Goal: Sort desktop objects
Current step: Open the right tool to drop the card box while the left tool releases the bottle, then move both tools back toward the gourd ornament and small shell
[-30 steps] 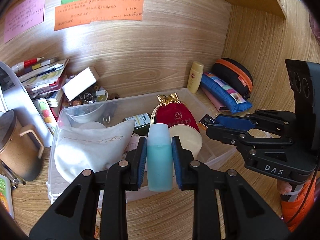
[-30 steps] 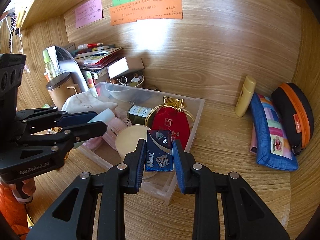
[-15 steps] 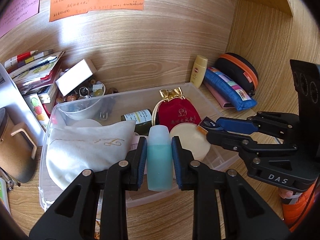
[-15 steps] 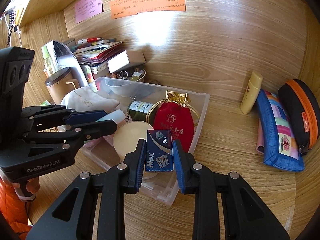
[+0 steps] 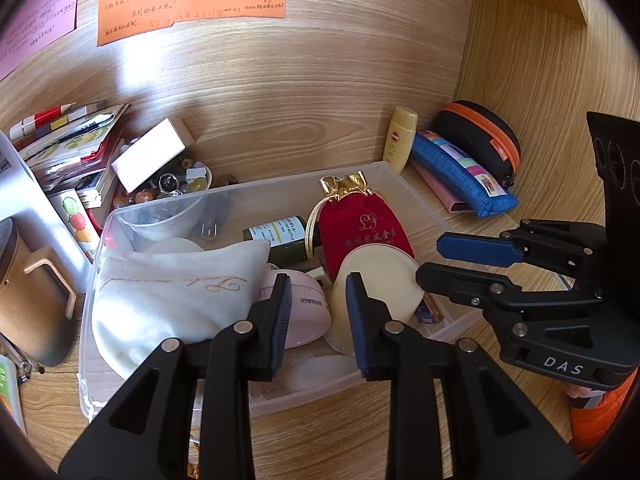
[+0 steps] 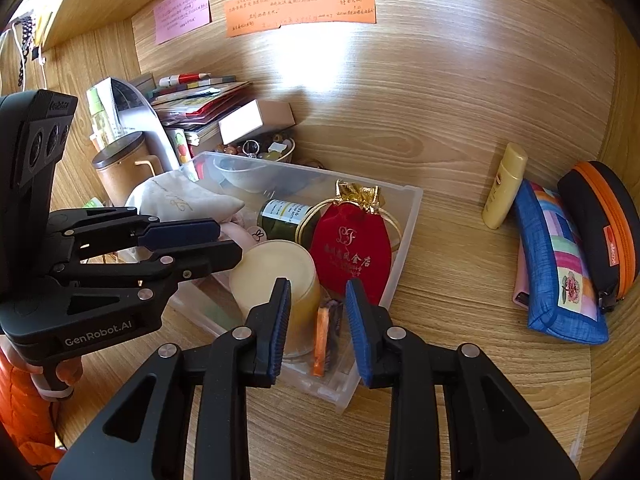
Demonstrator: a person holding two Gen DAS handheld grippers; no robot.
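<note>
A clear plastic bin (image 5: 424,200) (image 6: 412,208) on the wooden desk holds a red velvet pouch (image 5: 360,232) (image 6: 348,248), a cream round jar (image 5: 380,276) (image 6: 276,268), a white cloth pouch (image 5: 172,292), a pink case (image 5: 304,308) and a dark green bottle (image 5: 280,232). My left gripper (image 5: 318,312) (image 6: 230,240) hangs over the bin's near side, jaws opening, nothing between them. My right gripper (image 6: 318,316) (image 5: 430,260) hangs over the bin's near right corner, jaws opening. A small box (image 6: 324,332) stands on edge in the bin below it, untouched.
Right of the bin lie a yellow sunscreen tube (image 6: 502,188), a blue patchwork pencil case (image 6: 556,264) and a black case with an orange zip (image 6: 600,220). To the left stand a brown mug (image 6: 120,176), stacked booklets, a white box (image 5: 152,156) and a dish of trinkets (image 5: 188,182).
Both grippers have opened. The teal bottle is gone from the left jaws and is out of sight. The small blue box has dropped from the right jaws into the bin.
</note>
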